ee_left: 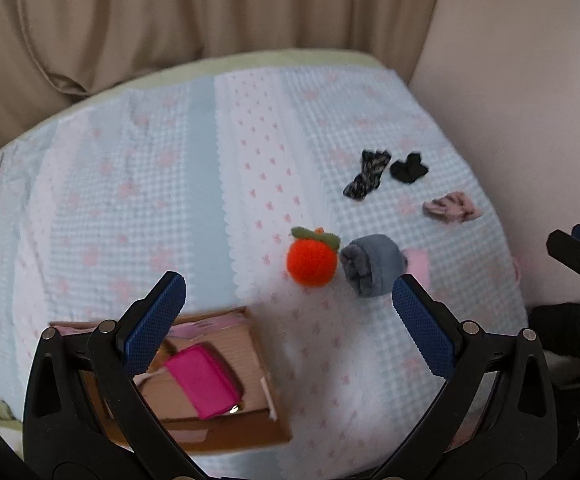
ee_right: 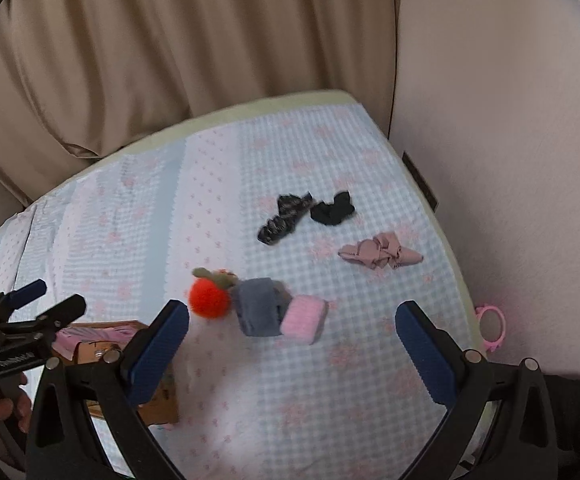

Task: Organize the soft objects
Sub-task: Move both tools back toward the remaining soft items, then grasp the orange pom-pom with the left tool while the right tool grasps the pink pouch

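Cardboard box [ee_left: 213,360] holds one magenta item [ee_left: 203,380], perhaps a pouch; five soft pieces outside; both grippers [ee_left: 290,312] [ee_right: 292,344] gape empty.

- A bed with a pale blue and white checked quilted cover [ee_left: 137,208] [ee_right: 217,184], printed with small pink flowers, fills the middle of both views.
- A pale green mattress edge [ee_left: 273,58] [ee_right: 249,106] shows along the far side.
- Beige pleated curtains [ee_left: 169,12] [ee_right: 169,32] hang behind the bed.
- A plain off-white wall [ee_left: 522,80] [ee_right: 510,100] stands to the right.
- A pink plastic ring-shaped item [ee_right: 490,326] sits just beside the bed's right edge.
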Available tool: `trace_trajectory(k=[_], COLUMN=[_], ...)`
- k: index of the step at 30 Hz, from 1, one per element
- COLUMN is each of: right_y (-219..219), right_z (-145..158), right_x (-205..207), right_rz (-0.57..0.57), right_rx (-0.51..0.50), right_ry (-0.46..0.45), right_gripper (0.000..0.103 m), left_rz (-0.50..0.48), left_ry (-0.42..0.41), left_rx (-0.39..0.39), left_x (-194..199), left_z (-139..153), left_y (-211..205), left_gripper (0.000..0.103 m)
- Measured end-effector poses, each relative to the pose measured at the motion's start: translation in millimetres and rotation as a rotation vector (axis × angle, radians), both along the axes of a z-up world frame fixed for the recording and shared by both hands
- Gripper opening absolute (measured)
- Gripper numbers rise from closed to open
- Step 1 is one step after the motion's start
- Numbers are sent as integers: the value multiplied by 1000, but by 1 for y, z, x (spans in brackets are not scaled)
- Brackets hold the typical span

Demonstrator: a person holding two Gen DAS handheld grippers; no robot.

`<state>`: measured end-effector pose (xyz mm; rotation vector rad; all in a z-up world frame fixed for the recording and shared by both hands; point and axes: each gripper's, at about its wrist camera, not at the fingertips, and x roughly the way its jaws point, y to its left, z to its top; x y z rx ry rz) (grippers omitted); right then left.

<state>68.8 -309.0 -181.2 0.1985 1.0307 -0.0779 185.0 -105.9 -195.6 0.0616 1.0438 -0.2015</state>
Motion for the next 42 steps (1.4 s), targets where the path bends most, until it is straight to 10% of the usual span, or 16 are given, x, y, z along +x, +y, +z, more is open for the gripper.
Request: trace_trajectory(k=[26,42], right_y=[-51,-41], right_z=[-233,-258], right_x=[95,100], right_rz=[-245,-246], right_rx=[317,334], right_ry=[430,482], right_gripper=[76,39], left_rz=[-178,-251], left_ry=[447,515], left_rx=[243,185], left_x=[132,142], left_z=[-231,-262], left_y=[-81,-86], left_gripper=[87,35])
